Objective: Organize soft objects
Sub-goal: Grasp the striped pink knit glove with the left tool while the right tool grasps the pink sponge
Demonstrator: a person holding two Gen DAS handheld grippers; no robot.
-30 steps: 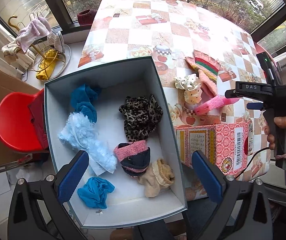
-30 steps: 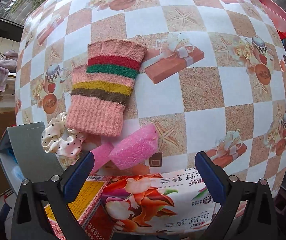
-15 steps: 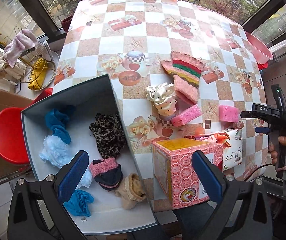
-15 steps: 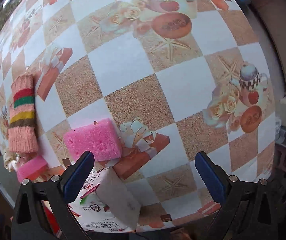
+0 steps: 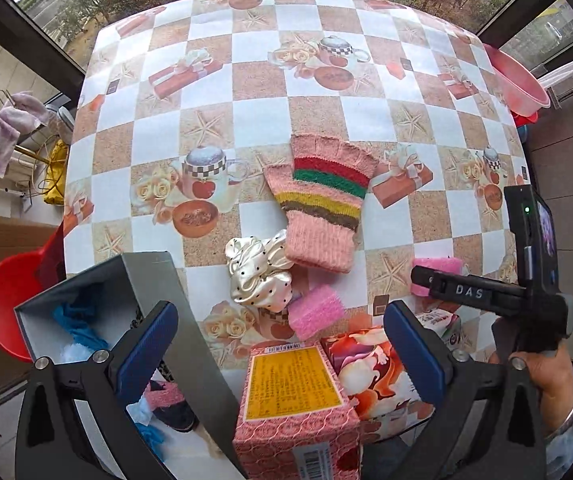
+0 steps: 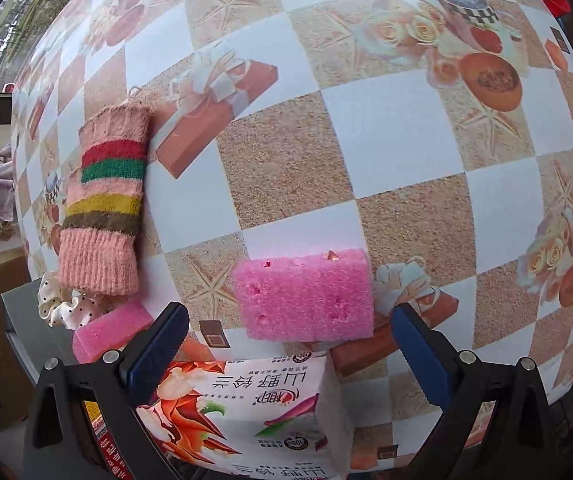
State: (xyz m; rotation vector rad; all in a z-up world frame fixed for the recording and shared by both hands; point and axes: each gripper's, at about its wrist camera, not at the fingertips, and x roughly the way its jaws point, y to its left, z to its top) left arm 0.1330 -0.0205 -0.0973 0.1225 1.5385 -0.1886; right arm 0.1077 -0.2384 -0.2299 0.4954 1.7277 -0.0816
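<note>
Pink sponge (image 6: 304,295) on tablecloth (image 6: 386,128) — right gripper (image 6: 290,348) spread wide, empty; left gripper (image 5: 280,348) likewise agape.

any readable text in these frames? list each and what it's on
"DAS": white letters on the right gripper body, left wrist view.
"100%": round seal on the floral tissue pack; its large Chinese characters appear upside down, not confidently readable.
Yellow label and barcode on the pink patterned box: print too small to read.

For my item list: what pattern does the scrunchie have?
Cream with small dark dots; the scrunchie shows best in the left wrist view.
</note>
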